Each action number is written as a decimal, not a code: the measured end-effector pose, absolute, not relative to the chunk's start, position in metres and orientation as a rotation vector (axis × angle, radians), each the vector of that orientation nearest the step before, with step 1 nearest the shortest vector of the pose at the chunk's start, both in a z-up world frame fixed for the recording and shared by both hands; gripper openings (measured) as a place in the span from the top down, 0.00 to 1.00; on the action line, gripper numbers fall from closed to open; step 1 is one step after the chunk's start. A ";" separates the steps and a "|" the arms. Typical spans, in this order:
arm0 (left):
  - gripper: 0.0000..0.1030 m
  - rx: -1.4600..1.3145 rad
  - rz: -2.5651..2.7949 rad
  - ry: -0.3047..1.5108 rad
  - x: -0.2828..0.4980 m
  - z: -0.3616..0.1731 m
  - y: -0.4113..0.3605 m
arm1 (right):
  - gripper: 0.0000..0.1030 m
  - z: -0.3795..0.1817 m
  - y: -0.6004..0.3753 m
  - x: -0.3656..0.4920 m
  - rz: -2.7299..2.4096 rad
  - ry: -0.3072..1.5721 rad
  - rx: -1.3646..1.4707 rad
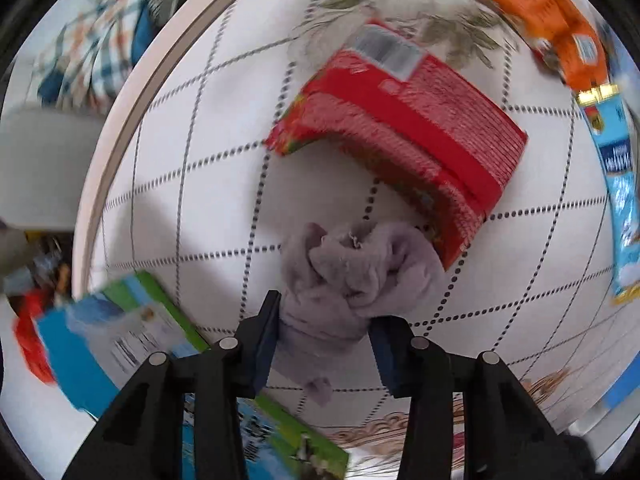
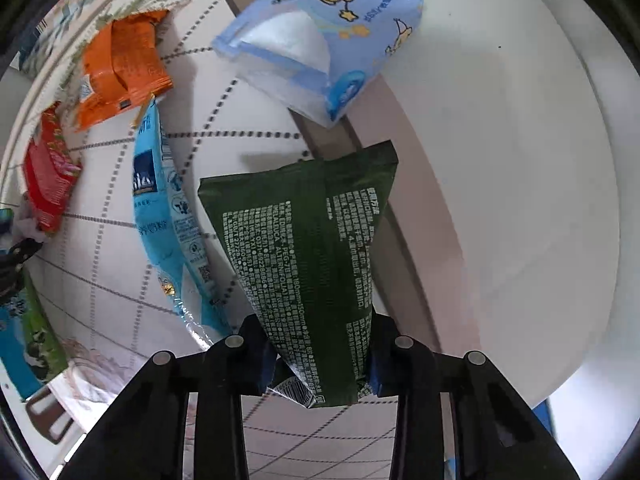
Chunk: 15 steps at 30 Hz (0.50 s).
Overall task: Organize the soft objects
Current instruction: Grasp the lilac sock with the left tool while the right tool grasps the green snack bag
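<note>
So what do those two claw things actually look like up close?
Both look alike. The left gripper and the right gripper are matte black, angular frames that fan out into struts, with round silver pin heads at the joints. Each has two flat fingers faced with dark blue pads. No cables, markings or sleeves are visible in either view.

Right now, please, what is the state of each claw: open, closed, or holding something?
Left claw: closed on the crumpled lilac cloth.
Right claw: closed on the dark green wipes pack.
</note>
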<state>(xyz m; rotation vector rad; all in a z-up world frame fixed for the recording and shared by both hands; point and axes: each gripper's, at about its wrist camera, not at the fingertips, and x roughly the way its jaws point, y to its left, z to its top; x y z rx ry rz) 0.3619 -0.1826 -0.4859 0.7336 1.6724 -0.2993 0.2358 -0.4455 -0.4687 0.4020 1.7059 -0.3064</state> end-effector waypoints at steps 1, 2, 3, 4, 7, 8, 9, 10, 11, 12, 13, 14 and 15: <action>0.63 0.682 -0.284 1.692 0.363 -0.485 -0.178 | 0.65 -0.465 -0.445 0.237 -0.311 1.696 0.399; 0.63 0.597 -0.271 1.725 0.364 -0.484 -0.170 | 0.65 -0.460 -0.444 0.237 -0.315 1.681 0.403; 0.63 0.531 -0.264 1.748 0.364 -0.482 -0.165 | 0.66 -0.453 -0.442 0.236 -0.316 1.668 0.406; 0.64 0.456 -0.257 1.770 0.365 -0.480 -0.158 | 0.66 -0.447 -0.440 0.235 -0.314 1.657 0.411; 0.65 0.274 -0.242 1.769 0.361 -0.465 -0.141 | 0.66 -0.425 -0.433 0.234 -0.301 1.616 0.422; 0.65 0.232 -0.245 1.756 0.357 -0.457 -0.137 | 0.67 -0.416 -0.429 0.236 -0.291 1.595 0.426; 0.65 0.203 -0.248 1.745 0.355 -0.451 -0.135 | 0.67 -0.407 -0.424 0.235 -0.281 1.580 0.426; 0.65 0.169 -0.255 1.736 0.352 -0.443 -0.131 | 0.67 -0.398 -0.418 0.238 -0.265 1.564 0.424; 0.65 0.132 -0.265 1.727 0.348 -0.435 -0.127 | 0.67 -0.390 -0.412 0.240 -0.249 1.547 0.426; 0.65 0.092 -0.274 1.715 0.344 -0.425 -0.123 | 0.67 -0.378 -0.405 0.242 -0.223 1.523 0.423; 0.65 0.058 -0.283 1.698 0.340 -0.414 -0.120 | 0.67 -0.368 -0.394 0.244 -0.206 1.508 0.408; 0.65 0.024 -0.293 1.671 0.334 -0.400 -0.114 | 0.67 -0.359 -0.383 0.246 -0.189 1.494 0.395; 0.65 0.000 -0.298 1.650 0.331 -0.389 -0.109 | 0.67 -0.351 -0.373 0.250 -0.170 1.482 0.388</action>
